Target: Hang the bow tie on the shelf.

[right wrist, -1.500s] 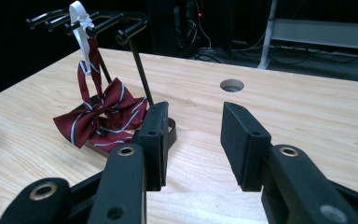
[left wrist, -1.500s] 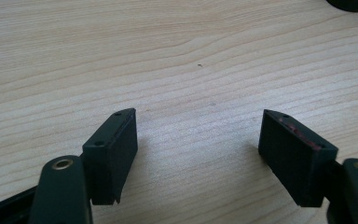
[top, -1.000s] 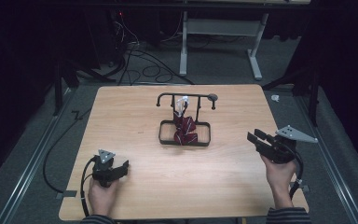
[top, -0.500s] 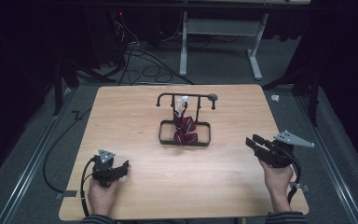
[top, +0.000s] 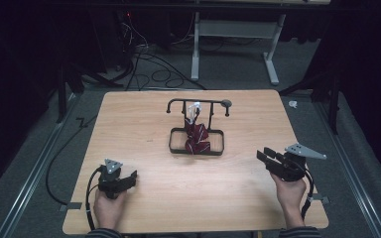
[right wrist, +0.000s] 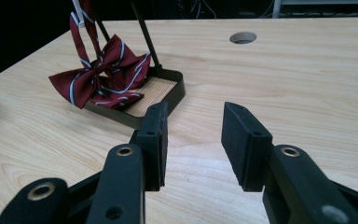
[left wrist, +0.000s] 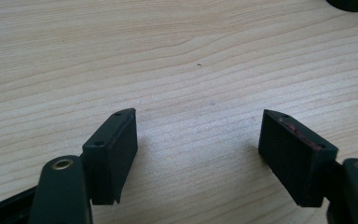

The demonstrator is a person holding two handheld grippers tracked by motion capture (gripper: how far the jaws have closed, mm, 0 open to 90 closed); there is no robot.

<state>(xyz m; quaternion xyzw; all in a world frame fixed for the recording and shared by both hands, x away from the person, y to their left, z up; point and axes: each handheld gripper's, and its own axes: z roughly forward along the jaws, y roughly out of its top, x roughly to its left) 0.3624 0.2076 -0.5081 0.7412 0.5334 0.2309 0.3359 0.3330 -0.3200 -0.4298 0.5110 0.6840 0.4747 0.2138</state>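
A dim room with grey carpet and loose black cables (top: 144, 69) on the floor surrounds a pale wooden table (top: 144, 124), lit from above. Near the middle of the tabletop, a little toward the far edge, stands a dark metal stand with a rectangular tray base (top: 216, 144) and a crossbar above — its long axis runs left to right across the table. A dark red bow tie with thin white stripes (top: 196, 136) hangs from the bar and falls into the tray; in the right gripper view its wings (right wrist: 100, 74) spread over the tray's near rim. The left gripper (top: 129, 179), held in the left hand (top: 108, 208) near the front left corner, points rightward with its jaws set wide over bare wood. The right gripper (top: 268, 156), in the right hand (top: 290, 191) near the front right edge, points left toward the stand — its jaws parted by a narrower gap, holding nothing.
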